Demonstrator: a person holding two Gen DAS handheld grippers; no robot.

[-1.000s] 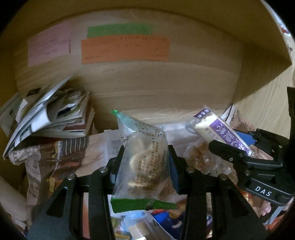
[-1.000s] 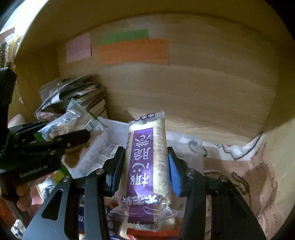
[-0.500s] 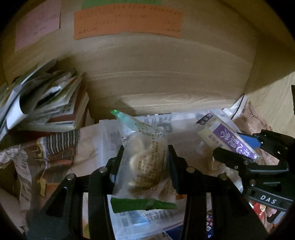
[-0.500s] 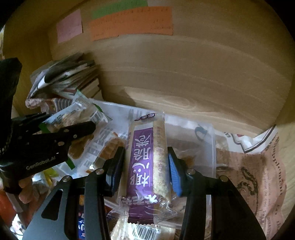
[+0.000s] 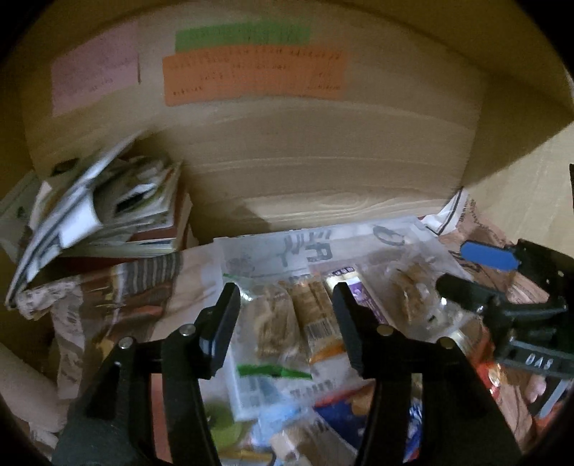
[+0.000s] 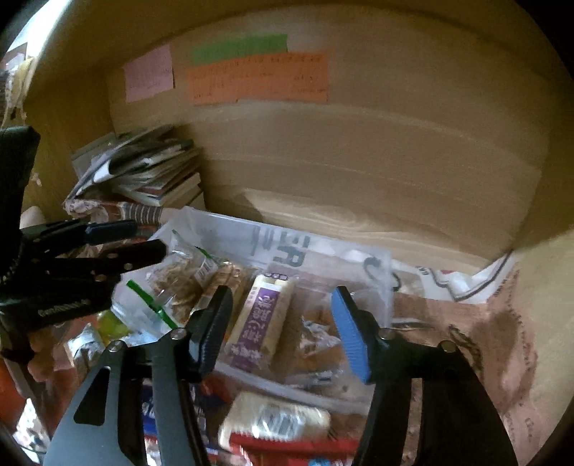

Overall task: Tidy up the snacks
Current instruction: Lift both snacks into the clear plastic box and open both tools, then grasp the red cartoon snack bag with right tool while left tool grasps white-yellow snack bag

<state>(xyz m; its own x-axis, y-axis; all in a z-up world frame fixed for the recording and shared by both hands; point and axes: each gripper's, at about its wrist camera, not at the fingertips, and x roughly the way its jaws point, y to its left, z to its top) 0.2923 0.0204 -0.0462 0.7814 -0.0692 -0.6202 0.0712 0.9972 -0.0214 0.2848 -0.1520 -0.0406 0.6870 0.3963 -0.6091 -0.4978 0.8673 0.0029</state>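
Left claw [image 5: 287, 304]: jaws spread wide, nothing gripped. Right under it the clear cookie bag [image 5: 274, 322] w/ green strip lies flat on the newspaper [image 5: 315, 247], w/ a tan snack pack [image 5: 317, 315] touching its right side. The purple bar [image 5: 358, 290] is just beside that, partly hidden behind the claw's right finger.

Right claw [image 6: 281, 322]: jaws also wide apart, released, blue pad on the right finger. The purple bar [image 6: 262, 319] lies flat betw. the fingers, closer to the left one, not touched by either pad. A clear pack of brown snacks [image 6: 315, 340] sits next to it on the right. Cookie bag [image 6: 172, 286] is off to the left, near the left claw [image 6: 118, 247], which shows at the frame's left edge. In the left cam the right claw [image 5: 466, 269] shows at far right, apart from the snacks.

Further out: more wrappers piled nearer the cams, blurry, incl. a pale cracker pack [image 6: 276, 419] w/ a red edge below it. Stack of books & magazines [image 5: 118, 211] at back left. Wooden back wall carries 3 paper notes: pink [image 5: 95, 80], green [image 5: 242, 34], orange [image 5: 254, 77]; writing too blurred to read. Brown printed paper [image 6: 477, 344] covers the shelf floor at right.
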